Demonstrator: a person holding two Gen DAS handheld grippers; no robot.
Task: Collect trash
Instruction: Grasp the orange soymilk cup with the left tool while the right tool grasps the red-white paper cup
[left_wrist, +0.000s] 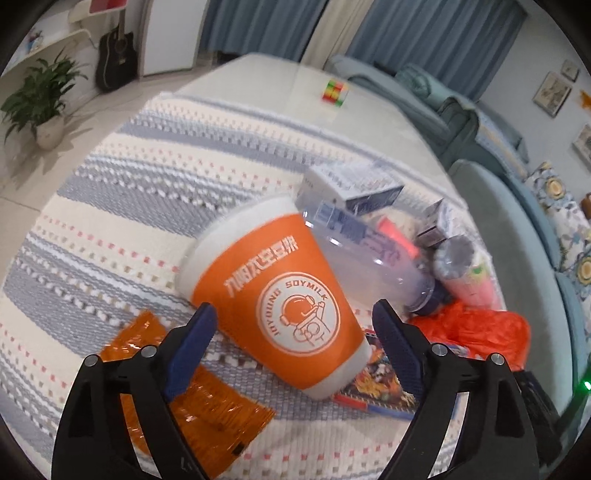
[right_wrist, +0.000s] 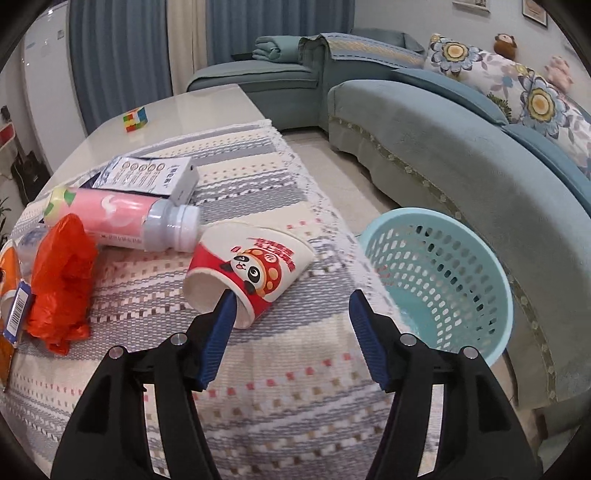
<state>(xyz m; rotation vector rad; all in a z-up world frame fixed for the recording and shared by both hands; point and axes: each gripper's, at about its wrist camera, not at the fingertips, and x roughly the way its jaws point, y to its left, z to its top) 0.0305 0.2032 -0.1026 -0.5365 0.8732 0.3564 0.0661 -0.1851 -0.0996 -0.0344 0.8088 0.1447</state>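
Observation:
An orange soymilk paper cup (left_wrist: 280, 295) lies on its side on the striped woven mat (left_wrist: 129, 221). My left gripper (left_wrist: 293, 308) stands open around its lower half, and neither pad touches it. A red panda paper cup (right_wrist: 255, 273) lies tipped over near the mat's right edge. My right gripper (right_wrist: 292, 295) is open; its left fingertip (right_wrist: 227, 306) sits at the cup's mouth, while the right finger stands apart from the cup. Behind lie a clear plastic bottle (left_wrist: 369, 258), a pink bottle (right_wrist: 122, 218), an orange-red plastic bag (right_wrist: 59, 280) and a white box (right_wrist: 155, 177).
A light blue mesh basket (right_wrist: 443, 280) stands on the floor between the table's edge and the teal sofa (right_wrist: 461, 147). An orange wrapper (left_wrist: 192, 402) and a colourful packet (left_wrist: 376, 384) lie by the orange cup. A puzzle cube (right_wrist: 135, 118) sits on the far bare tabletop.

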